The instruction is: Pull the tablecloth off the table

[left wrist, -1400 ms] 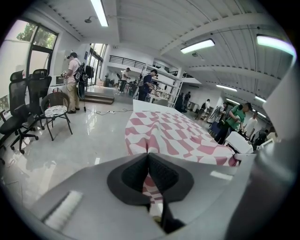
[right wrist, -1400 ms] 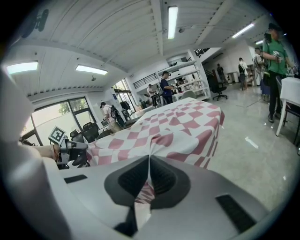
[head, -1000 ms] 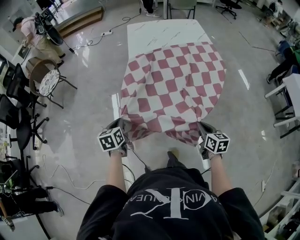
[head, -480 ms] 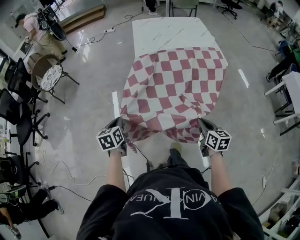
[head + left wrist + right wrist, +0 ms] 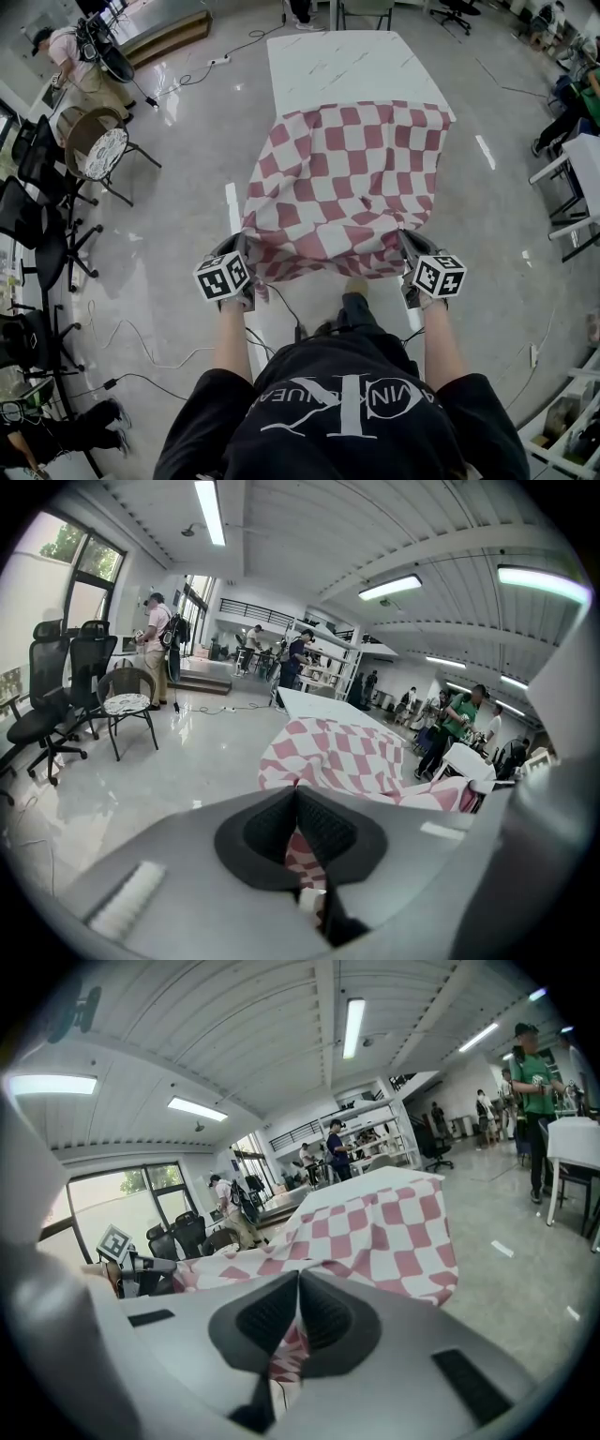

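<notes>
A red-and-white checked tablecloth (image 5: 352, 183) covers the near part of a long white marble-look table (image 5: 337, 66) and hangs off its near end. My left gripper (image 5: 239, 251) is shut on the cloth's near left corner, and my right gripper (image 5: 408, 248) is shut on the near right corner. In the left gripper view the tablecloth (image 5: 333, 757) runs from the shut gripper (image 5: 297, 794) back to the table. The right gripper view shows the tablecloth (image 5: 375, 1227) pinched in the shut gripper (image 5: 298, 1279) too. The far half of the tabletop is bare.
A round-seat chair (image 5: 98, 155) and black office chairs (image 5: 28, 197) stand at the left, with a person (image 5: 70, 66) behind them. Cables (image 5: 141, 361) trail over the glossy floor. A white table (image 5: 586, 173) and another person (image 5: 567, 127) are at the right.
The tablecloth has slid toward me along the table, baring more of the white top at the far end. Both grippers keep their hold on the near corners.
</notes>
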Motion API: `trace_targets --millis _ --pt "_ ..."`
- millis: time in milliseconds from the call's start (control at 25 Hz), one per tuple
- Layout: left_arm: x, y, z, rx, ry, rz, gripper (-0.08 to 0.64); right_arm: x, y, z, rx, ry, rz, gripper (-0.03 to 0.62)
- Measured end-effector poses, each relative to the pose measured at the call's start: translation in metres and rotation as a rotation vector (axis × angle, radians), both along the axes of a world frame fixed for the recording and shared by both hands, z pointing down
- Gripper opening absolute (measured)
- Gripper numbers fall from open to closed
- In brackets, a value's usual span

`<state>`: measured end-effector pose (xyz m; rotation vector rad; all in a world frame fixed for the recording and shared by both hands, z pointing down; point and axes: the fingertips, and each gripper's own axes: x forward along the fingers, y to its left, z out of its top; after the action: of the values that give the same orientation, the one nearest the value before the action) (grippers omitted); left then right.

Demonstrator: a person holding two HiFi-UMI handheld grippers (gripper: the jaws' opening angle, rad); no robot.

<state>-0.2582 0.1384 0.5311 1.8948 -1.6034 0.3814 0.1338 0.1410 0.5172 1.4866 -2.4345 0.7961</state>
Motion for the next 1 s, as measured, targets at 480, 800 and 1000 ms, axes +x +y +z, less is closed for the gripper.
trace_targets --millis 480,800,1000 --pt "-0.010 0.035 0.006 0.035 -0.001 0.002 0.012 -0.009 0.044 0.013 -0.006 -0.030 0.014 0.012" --pt "0.002 0.009 -0.028 0.164 0.005 0.041 0.012 0.004 0.017 -0.011 0.041 -0.104 0.077 0.012" --pt "-0.003 -0.002 -0.049 0.224 -0.008 0.037 0.012 0.005 0.006 -0.025 0.079 -0.121 0.088 0.012"
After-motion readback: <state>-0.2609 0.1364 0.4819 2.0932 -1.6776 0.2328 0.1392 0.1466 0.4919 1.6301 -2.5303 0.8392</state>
